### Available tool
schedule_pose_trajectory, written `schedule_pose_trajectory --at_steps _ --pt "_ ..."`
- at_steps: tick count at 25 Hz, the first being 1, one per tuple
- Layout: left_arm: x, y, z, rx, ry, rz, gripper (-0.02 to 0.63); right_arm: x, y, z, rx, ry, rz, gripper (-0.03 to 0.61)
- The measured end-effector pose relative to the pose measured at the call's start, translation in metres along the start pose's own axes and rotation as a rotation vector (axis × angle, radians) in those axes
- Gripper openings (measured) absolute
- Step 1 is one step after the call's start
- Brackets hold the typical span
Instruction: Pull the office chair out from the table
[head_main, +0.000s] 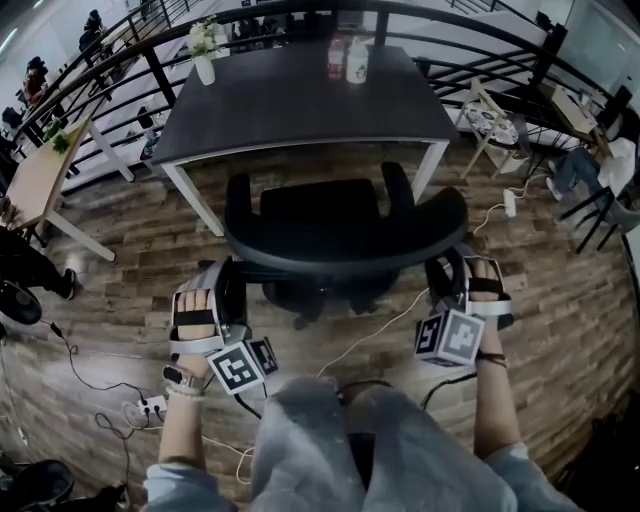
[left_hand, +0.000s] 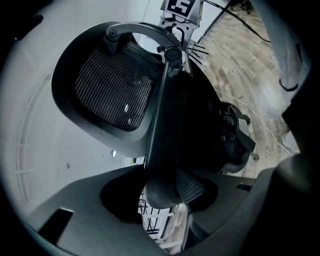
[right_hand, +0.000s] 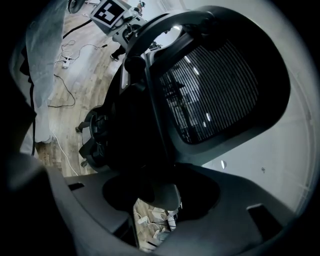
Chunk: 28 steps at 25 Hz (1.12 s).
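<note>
A black office chair (head_main: 340, 235) stands on the wooden floor just in front of the dark table (head_main: 290, 100), its seat facing the table. My left gripper (head_main: 228, 285) is shut on the left end of the curved backrest, and my right gripper (head_main: 448, 272) is shut on the right end. The left gripper view shows the mesh backrest (left_hand: 115, 90) running away from the left gripper (left_hand: 162, 192), its frame edge clamped between the jaws. In the right gripper view the mesh (right_hand: 215, 95) sits likewise, with the rim pinched in the right gripper (right_hand: 160, 192).
Two bottles (head_main: 347, 58) and a vase of flowers (head_main: 204, 55) stand on the table. A black railing (head_main: 130, 40) runs behind it. Cables and a power strip (head_main: 150, 407) lie on the floor at the left. A wooden table (head_main: 40, 170) is at far left.
</note>
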<state>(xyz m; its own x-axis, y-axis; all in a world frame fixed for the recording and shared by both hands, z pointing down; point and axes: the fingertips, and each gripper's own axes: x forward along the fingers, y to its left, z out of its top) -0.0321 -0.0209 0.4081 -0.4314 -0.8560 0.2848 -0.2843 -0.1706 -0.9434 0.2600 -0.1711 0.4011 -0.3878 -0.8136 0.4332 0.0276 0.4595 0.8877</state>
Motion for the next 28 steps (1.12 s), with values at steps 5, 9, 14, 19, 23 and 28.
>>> schedule_pose_trajectory --at_steps 5,9,14,19,23,28 --pt "0.002 -0.001 -0.001 -0.030 0.001 -0.033 0.208 0.001 -0.001 0.003 0.007 -0.013 0.013 0.195" --pt "0.002 0.000 -0.002 -0.065 0.012 -0.064 0.213 0.002 -0.001 0.005 0.038 -0.034 0.018 0.201" --pt "-0.014 0.007 0.001 -0.229 0.007 -0.098 0.201 -0.011 -0.005 0.006 0.226 -0.085 0.060 0.210" --pt "-0.038 0.006 0.001 -0.427 -0.012 -0.125 0.112 -0.035 -0.002 0.014 0.394 -0.164 0.083 0.138" --pt "-0.053 0.015 0.013 -0.626 -0.046 -0.128 0.052 -0.058 -0.001 0.035 0.539 -0.249 0.115 0.127" --pt "-0.070 0.033 0.032 -0.807 -0.107 -0.099 0.014 -0.086 -0.006 0.062 0.782 -0.392 0.103 0.006"
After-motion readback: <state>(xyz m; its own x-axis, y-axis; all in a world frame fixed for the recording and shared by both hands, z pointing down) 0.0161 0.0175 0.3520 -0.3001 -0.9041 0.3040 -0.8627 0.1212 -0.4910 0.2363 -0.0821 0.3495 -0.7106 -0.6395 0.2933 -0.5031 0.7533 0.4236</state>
